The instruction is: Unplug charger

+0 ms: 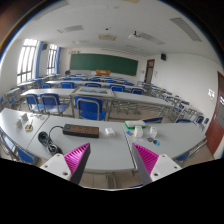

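A dark power strip (pixel 82 131) lies on the grey table (pixel 110 140), just ahead of my left finger. A black cable (pixel 50 146) runs from it and loops toward the near left. I cannot make out a charger plugged into it from this distance. My gripper (pixel 110 152) is open and empty. Its magenta pads (pixel 77 157) stand wide apart above the table's near edge. Nothing is between the fingers.
A small white object (pixel 28 125) sits at the table's left. A green and white box (pixel 135 126) and a small bottle (pixel 151 131) stand to the right of the strip. Rows of desks with blue chairs (pixel 89 108) lead back to a green chalkboard (pixel 103 64).
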The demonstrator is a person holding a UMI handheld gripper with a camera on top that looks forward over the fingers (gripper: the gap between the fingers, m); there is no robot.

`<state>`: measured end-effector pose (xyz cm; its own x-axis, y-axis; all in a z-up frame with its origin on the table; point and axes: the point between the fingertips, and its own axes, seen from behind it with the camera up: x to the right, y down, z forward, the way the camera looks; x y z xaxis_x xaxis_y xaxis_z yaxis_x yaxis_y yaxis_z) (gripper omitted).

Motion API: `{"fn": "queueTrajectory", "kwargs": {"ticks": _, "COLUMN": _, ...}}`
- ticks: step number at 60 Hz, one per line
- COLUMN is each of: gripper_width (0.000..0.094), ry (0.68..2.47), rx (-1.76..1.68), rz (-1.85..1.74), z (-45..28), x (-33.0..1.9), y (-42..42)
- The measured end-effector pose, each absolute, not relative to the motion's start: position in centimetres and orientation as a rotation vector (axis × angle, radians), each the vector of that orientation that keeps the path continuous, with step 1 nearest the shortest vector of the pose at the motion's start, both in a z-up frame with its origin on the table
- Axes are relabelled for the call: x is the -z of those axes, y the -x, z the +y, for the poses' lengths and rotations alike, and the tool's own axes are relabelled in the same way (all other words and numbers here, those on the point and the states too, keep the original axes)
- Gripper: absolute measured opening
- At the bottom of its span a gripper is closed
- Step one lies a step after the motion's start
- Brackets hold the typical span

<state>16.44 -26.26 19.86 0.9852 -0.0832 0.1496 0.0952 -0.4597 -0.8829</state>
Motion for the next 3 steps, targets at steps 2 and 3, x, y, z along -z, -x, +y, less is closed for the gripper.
{"fn": "queueTrajectory", "kwargs": {"ticks": 2, "gripper_width": 0.0851, "ry": 2.034, "rx": 0.215, "rz": -0.008, "z": -26.48, "x": -20.06, "y": -16.59}}
{"fn": "queueTrajectory", "kwargs": {"ticks": 3, "gripper_width": 0.0849, "ry": 2.033, "rx": 0.217, "rz": -0.007, "z": -26.59, "x": -20.12, "y": -16.66}}
